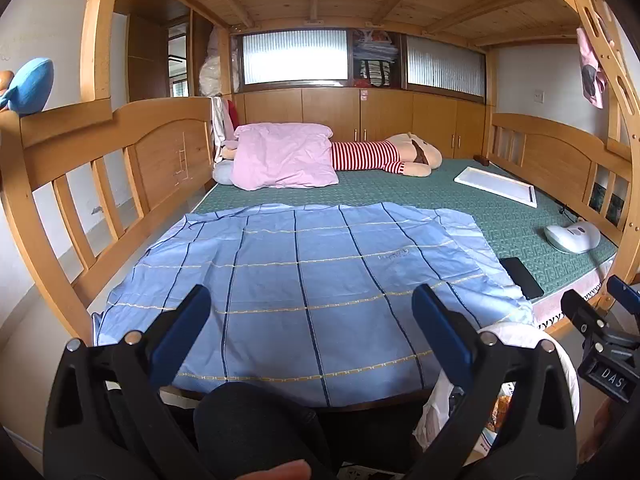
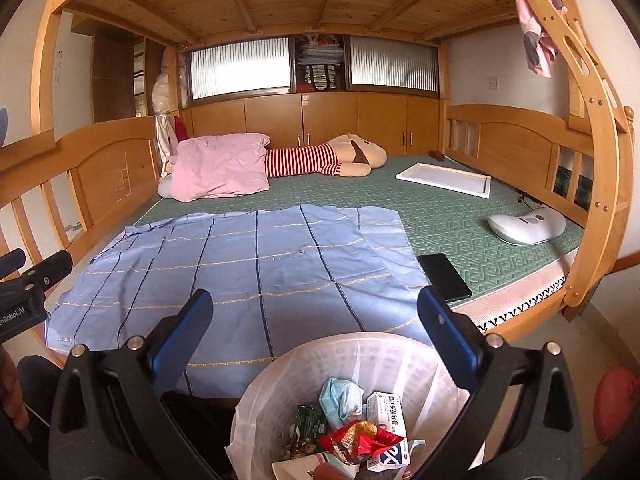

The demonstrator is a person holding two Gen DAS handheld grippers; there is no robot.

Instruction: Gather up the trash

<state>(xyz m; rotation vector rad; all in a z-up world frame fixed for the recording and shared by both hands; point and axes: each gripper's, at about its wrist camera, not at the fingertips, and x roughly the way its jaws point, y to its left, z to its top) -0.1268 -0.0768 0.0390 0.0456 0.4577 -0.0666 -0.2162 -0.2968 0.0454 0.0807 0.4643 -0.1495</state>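
We see a wooden bunk bed (image 2: 520,148) whose lower bunk carries a green patterned mat (image 2: 460,224). On the mat lies a light blue checked cloth (image 2: 248,280) spread flat at the near end, with a black phone (image 2: 444,277) just beside its right edge. Farther back lie a pink pillow (image 2: 220,166), a plush toy in a red-striped shirt (image 2: 320,160), a white framed board (image 2: 444,179) and a white handheld appliance (image 2: 526,226).

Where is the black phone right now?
In both wrist views the black phone lies flat on the green mattress, right of the blue checked sheet and touching its edge, near the bed's front edge, in front of the white device.
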